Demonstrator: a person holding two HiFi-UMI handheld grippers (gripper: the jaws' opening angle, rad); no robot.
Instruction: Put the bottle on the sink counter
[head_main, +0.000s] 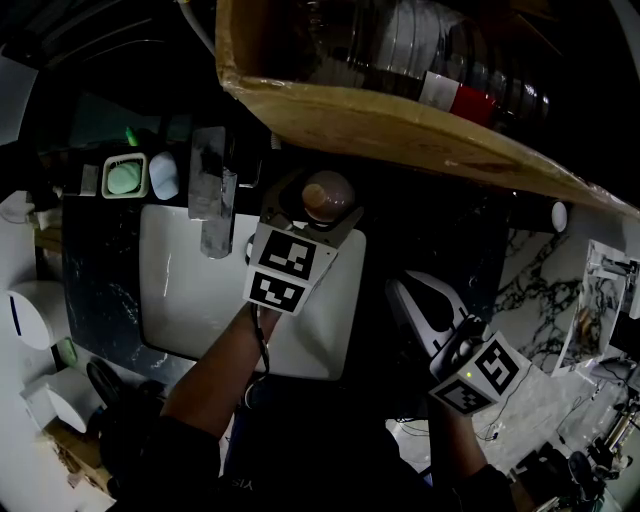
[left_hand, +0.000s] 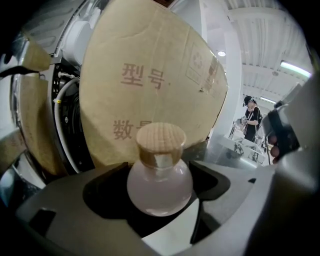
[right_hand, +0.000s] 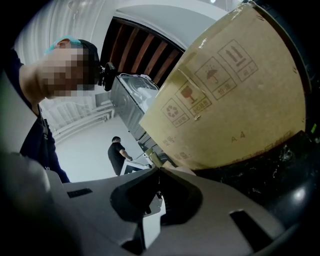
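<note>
A small round frosted bottle (head_main: 327, 195) with a wooden stopper sits between the jaws of my left gripper (head_main: 318, 212), which is shut on its body. In the head view it hangs over the back right part of the white sink basin (head_main: 180, 300). The left gripper view shows the bottle (left_hand: 160, 185) upright, cap up, in front of a cardboard box (left_hand: 150, 75). My right gripper (head_main: 400, 290) is lower right, over the dark counter (head_main: 440, 240) beside the sink. Its jaws (right_hand: 159, 170) are shut together with nothing in them.
A cardboard box (head_main: 400, 125) holding several clear plastic bottles overhangs the back of the counter. A metal faucet (head_main: 212, 190) and a green soap dish (head_main: 125, 177) stand behind the basin. White veined marble (head_main: 540, 290) lies at the right. People stand far off in both gripper views.
</note>
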